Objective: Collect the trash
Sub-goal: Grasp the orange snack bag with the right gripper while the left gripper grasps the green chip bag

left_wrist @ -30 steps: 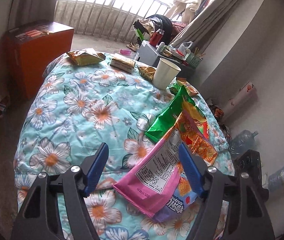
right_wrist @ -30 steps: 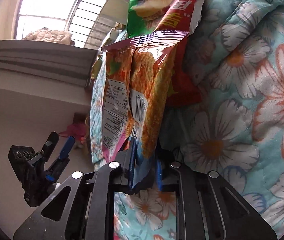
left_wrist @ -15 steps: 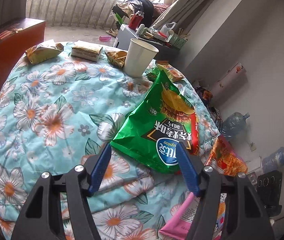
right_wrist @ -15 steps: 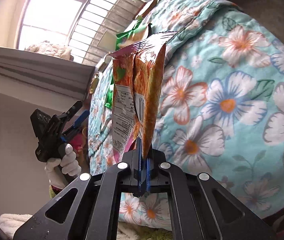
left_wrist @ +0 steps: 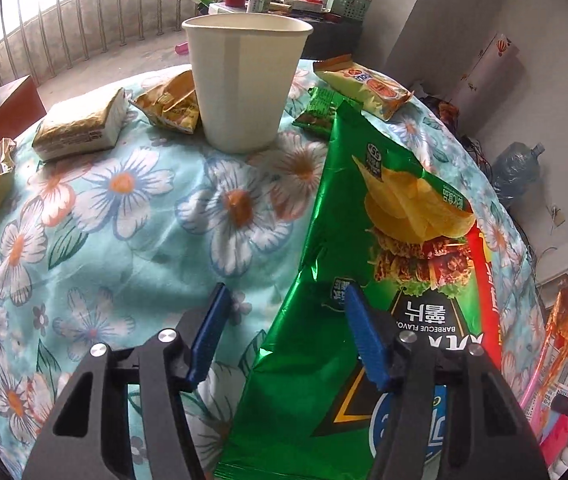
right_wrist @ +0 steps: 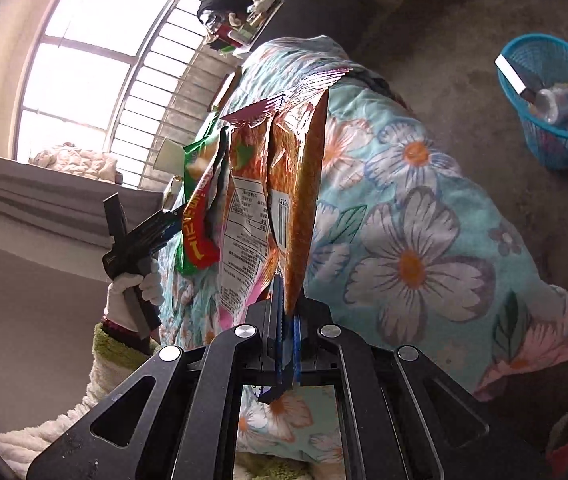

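Our right gripper [right_wrist: 285, 320] is clamped on the orange snack bag [right_wrist: 284, 184], which stands up beyond its fingers. Our left gripper [left_wrist: 284, 332], jaws apart and just closing, straddles the left edge of the green chip bag [left_wrist: 383, 248]; pads not pressing. Blue basket [right_wrist: 551, 92] lies far right.

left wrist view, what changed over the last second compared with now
The left gripper moved up the flowered quilt toward the paper cup; its jaws have just been closing, straddling the left edge of the green chip bag, not yet pinching it. The right gripper clamped shut on the orange snack bag and lifted it off the quilt. Cup and small wrappers stayed put.
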`<state>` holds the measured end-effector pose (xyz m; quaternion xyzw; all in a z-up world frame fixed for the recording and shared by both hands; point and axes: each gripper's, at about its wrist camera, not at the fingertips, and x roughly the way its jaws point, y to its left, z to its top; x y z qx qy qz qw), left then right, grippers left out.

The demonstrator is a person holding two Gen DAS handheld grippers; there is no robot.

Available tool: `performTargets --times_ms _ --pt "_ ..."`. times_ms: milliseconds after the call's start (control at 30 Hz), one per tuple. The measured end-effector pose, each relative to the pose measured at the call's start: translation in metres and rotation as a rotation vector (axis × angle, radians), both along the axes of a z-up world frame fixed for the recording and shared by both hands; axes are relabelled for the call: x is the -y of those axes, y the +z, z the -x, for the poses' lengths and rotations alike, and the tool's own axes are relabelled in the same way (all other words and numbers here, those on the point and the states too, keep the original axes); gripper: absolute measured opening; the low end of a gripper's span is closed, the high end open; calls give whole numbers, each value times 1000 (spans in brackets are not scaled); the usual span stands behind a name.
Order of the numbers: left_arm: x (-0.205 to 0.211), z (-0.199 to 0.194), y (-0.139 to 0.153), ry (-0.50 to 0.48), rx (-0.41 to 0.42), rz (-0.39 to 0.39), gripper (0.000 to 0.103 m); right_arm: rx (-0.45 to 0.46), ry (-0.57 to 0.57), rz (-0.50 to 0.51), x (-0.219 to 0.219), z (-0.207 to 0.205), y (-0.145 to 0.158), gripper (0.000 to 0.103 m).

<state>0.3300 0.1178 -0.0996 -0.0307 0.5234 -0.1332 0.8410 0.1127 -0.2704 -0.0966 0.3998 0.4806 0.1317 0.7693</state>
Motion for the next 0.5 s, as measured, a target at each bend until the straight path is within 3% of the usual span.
performTargets --times_ms 67,233,333,500 --pt "9 7 2 -47 2 -21 43 -8 1 -1 6 9 -3 3" --pt "30 29 -2 -114 101 -208 32 -17 -11 -16 3 0 -9 3" --pt "36 37 0 -112 132 -284 15 -13 -17 -31 6 1 -10 3" --pt "35 55 15 -119 173 -284 6 1 -21 -49 11 7 -9 3"
